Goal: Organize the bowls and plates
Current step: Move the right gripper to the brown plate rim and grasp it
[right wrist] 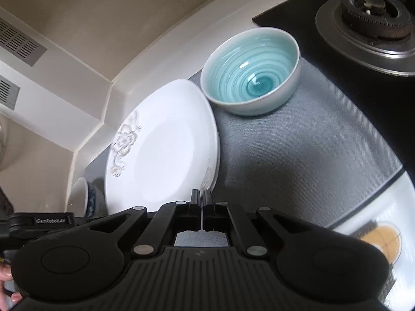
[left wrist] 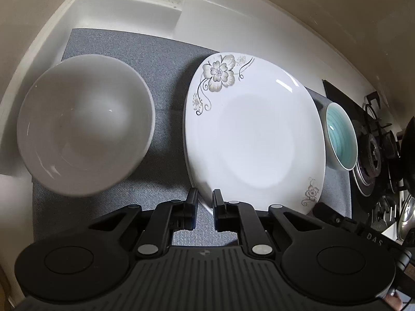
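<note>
A white plate with a grey flower print [left wrist: 254, 140] lies on the grey mat [left wrist: 166, 98]. My left gripper [left wrist: 205, 202] is shut on the plate's near rim, which sits between its fingers. A white bowl [left wrist: 85, 127] stands to its left. A teal swirl bowl [left wrist: 339, 137] stands to the plate's right. In the right wrist view the plate [right wrist: 160, 150] is on the left and the teal bowl [right wrist: 251, 72] is beyond it. My right gripper [right wrist: 201, 199] is shut and empty, next to the plate's right edge.
A black gas hob with burners [left wrist: 371, 150] lies to the right, also in the right wrist view [right wrist: 373, 13]. A cream wall and counter ledge [left wrist: 129, 7] bound the back. A white bowl [right wrist: 80, 194] shows at the far left. The left gripper's body [right wrist: 39, 221] is beside it.
</note>
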`<move>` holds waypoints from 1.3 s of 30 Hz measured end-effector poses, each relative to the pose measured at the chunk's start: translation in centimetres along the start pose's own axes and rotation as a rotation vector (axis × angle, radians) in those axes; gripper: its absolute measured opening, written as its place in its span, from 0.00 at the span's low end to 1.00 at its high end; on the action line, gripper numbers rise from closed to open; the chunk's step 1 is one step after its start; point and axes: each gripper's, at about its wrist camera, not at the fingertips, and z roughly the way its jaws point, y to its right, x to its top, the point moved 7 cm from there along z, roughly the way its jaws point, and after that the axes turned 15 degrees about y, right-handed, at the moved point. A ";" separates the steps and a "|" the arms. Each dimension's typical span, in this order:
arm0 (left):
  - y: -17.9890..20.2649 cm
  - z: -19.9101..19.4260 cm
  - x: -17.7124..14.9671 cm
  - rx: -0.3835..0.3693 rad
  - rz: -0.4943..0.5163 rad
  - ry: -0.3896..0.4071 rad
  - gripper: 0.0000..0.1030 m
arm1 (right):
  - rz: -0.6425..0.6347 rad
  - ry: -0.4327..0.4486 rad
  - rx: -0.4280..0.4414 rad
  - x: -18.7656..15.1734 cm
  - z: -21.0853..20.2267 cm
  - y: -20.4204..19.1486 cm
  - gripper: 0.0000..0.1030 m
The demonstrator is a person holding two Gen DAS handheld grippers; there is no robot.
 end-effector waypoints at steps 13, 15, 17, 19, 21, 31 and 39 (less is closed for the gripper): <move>2.7 -3.8 -3.9 -0.024 0.178 -0.027 0.62 | -0.275 -0.112 0.075 -4.8 -6.2 -0.5 0.71; 3.5 -4.0 -4.7 -0.022 0.222 -0.044 0.64 | -0.303 -0.159 0.079 -6.1 -6.2 -0.3 0.71; 4.1 -3.9 -5.3 -0.030 0.239 -0.063 0.65 | -0.324 -0.202 0.088 -7.1 -5.9 -0.2 0.70; 4.7 -3.6 -5.7 -0.029 0.252 -0.077 0.65 | -0.368 -0.228 0.062 -7.8 -5.5 0.1 0.51; 5.1 -3.5 -5.9 -0.023 0.251 -0.082 0.65 | -0.441 -0.236 0.021 -8.1 -5.3 0.4 0.20; 5.5 -2.7 -6.6 -0.012 0.258 -0.125 0.66 | -0.376 -0.046 -0.143 -4.1 -8.6 4.3 0.09; 7.6 -1.4 -9.0 -0.055 0.275 -0.217 0.69 | -0.291 -0.025 -0.124 -5.2 -9.6 4.4 0.62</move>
